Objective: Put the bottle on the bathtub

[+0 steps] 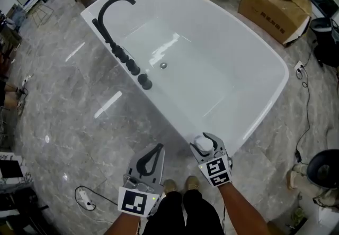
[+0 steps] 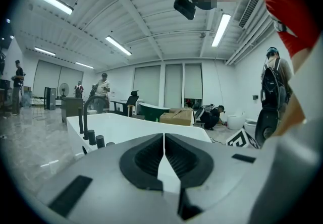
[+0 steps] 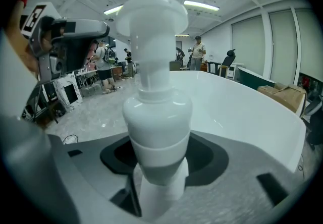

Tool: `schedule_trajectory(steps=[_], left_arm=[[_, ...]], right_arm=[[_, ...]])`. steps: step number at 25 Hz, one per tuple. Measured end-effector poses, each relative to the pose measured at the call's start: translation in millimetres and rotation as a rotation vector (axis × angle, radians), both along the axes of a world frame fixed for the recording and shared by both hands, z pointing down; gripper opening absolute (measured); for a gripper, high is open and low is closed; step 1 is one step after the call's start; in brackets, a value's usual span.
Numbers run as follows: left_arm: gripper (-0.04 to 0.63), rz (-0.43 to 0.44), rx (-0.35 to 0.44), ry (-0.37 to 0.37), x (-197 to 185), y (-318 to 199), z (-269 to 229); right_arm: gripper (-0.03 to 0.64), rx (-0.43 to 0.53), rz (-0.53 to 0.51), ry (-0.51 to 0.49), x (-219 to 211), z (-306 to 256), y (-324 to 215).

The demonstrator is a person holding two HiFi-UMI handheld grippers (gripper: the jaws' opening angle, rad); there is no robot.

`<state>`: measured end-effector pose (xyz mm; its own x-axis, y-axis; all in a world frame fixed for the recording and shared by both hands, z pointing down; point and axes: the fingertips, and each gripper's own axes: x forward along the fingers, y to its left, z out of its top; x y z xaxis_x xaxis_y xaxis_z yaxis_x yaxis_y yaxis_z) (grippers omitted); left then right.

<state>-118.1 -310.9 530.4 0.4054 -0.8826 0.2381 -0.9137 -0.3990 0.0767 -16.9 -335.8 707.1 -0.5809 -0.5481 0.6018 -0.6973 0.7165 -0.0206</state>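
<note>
The pump bottle (image 3: 156, 112) is gripped at its body between the right gripper's (image 1: 204, 143) jaws — judged light, rigid, slick; the left gripper's (image 1: 157, 149) jaws are closed together, empty.

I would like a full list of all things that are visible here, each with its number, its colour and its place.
bathtub: one, white, middle of the floor
faucet: one, black, curved, on the tub's left rim, with a row of black knobs beside it
drain: one, metal, tub bottom
cardboard box: one, brown, on the floor beyond the tub
cable: one, with a white plug, on the floor at lower left
people: several, far back in the room
bottle: one, white pump bottle, between the right gripper's jaws
shoes: two, tan, by the tub's near end
left gripper: grey, jaws together, empty
right gripper: grey, closed on the bottle
</note>
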Motion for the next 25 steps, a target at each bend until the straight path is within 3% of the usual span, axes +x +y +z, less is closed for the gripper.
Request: schedule_trajectory(steps=[12, 16, 25], left_arm=[[0.014, 0.022, -0.007, -0.011, 11, 4, -1], [0.014, 0.037, 0.003, -0.013, 20, 9, -8], [0.014, 0.062, 0.056, 0.0, 38, 26, -46]], right_arm=[[0.249, 0.011, -0.012, 0.011, 5, 11, 7], [0.294, 0.03, -0.023, -0.023, 5, -3, 10], [0.299, 0.105, 0.006, -0.08, 26, -77, 38]])
